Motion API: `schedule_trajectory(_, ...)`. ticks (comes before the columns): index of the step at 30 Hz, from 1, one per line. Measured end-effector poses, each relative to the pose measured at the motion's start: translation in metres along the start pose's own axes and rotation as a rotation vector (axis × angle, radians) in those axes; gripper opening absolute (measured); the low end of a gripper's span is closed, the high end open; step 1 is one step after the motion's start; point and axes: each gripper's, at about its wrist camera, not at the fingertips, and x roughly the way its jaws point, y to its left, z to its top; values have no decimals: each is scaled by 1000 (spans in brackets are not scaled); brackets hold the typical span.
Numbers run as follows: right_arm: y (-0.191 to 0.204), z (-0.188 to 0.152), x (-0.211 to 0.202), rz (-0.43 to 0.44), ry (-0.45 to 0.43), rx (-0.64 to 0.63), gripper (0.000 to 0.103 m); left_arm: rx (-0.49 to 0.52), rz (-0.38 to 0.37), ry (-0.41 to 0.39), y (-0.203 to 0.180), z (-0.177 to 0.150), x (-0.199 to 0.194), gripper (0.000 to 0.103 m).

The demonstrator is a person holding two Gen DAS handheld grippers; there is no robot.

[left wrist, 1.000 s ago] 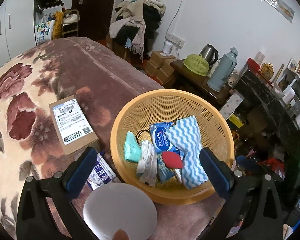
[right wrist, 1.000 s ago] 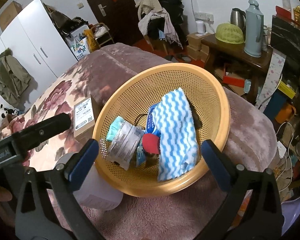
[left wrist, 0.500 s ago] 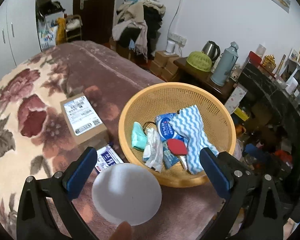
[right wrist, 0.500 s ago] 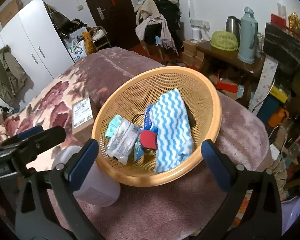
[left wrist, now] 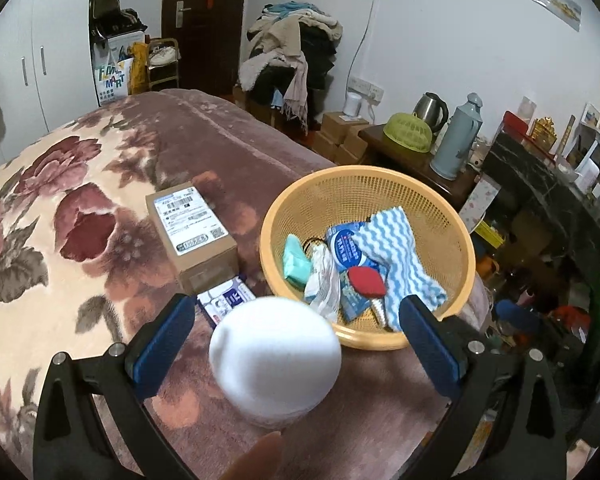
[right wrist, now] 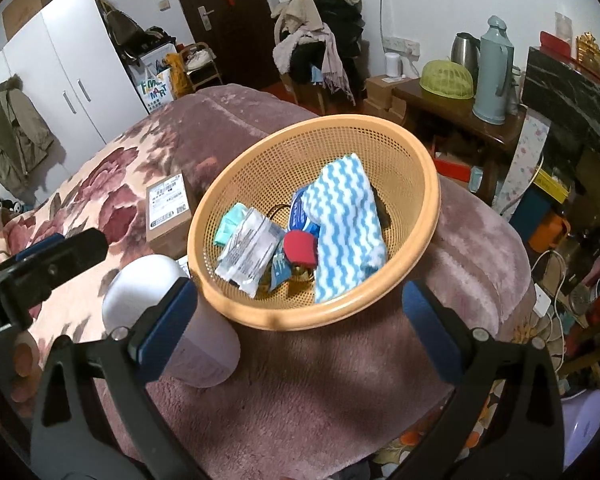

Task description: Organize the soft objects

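Note:
An orange mesh basket sits on the pink floral bed cover. Inside lie a blue-and-white wavy cloth, a teal packet, a clear plastic packet, a round blue pack and a red item. My left gripper is open, and a white container stands untouched between its fingers. My right gripper is open above the basket's near rim, holding nothing.
A cardboard box and a blue-and-white packet lie left of the basket. The bed drops off to the right, where a wooden side table holds a flask, a kettle and a green cover. A fingertip shows at the bottom.
Both grippers have drawn back from the basket, which looks smaller and farther. The white container now shows higher between the left fingers. Nothing was grasped.

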Motion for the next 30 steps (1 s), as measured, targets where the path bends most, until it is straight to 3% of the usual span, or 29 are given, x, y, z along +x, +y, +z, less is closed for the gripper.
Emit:
schedule_trajectory(9, 7, -5, -13, -29, -34, 13, 103, -32, -25, 21, 17, -25, -10, 102)
schedule_trajectory(22, 37, -29, -12, -28, -15, -34, 103, -64, -9, 52, 52, -73, -21, 102)
schedule_trajectory(30, 68, -50, -21, -29, -75, -81, 103, -105, 4, 37, 76, -92, -30, 102)
